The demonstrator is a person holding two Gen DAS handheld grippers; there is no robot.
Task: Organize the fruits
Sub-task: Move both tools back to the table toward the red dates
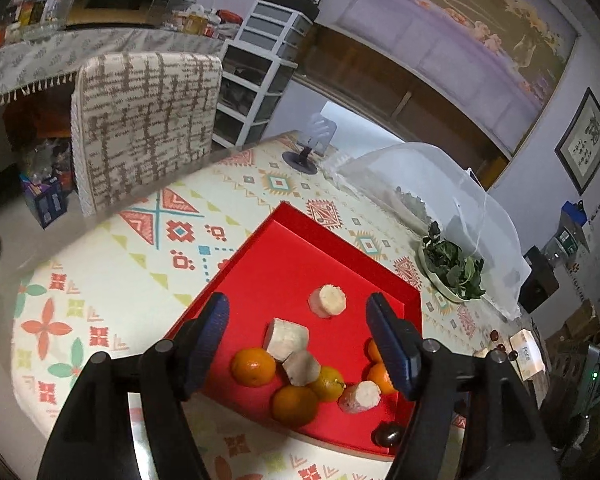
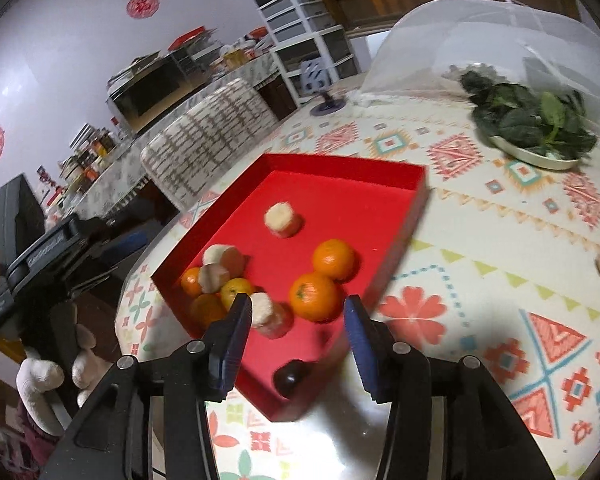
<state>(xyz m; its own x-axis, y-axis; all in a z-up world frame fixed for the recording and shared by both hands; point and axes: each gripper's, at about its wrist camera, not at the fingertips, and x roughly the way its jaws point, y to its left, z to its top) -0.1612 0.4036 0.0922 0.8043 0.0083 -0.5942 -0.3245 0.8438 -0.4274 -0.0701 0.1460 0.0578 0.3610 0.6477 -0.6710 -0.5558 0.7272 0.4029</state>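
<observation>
The left tongs (image 1: 298,344) stand spread with nothing between the pads, hanging above the near half of the red tray (image 1: 284,240). The right tongs (image 2: 296,340) are also parted and empty, poised over the tray's near corner, likely so either pair can drop onto a piece without crossing the other.

Just ahead of the right tongs sit two oranges (image 2: 314,296) touching each other. Off to their left, the rest of the fruit crowds into a tray corner: smaller oranges and pale peeled chunks (image 2: 266,310) pressed together, as loose round things gather against a wall. One pale chunk (image 2: 282,218) lies alone farther out, near the tray's middle. A dark, glossy round thing (image 2: 290,376) rests close under the right tongs by the near rim; motion blur makes it hard to say what fruit it is.

Beyond the tray, on the patterned bench (image 2: 480,280), a plate of leafy greens (image 2: 532,128) sits beside a mesh food cover (image 2: 480,40), well clear of the work.
</observation>
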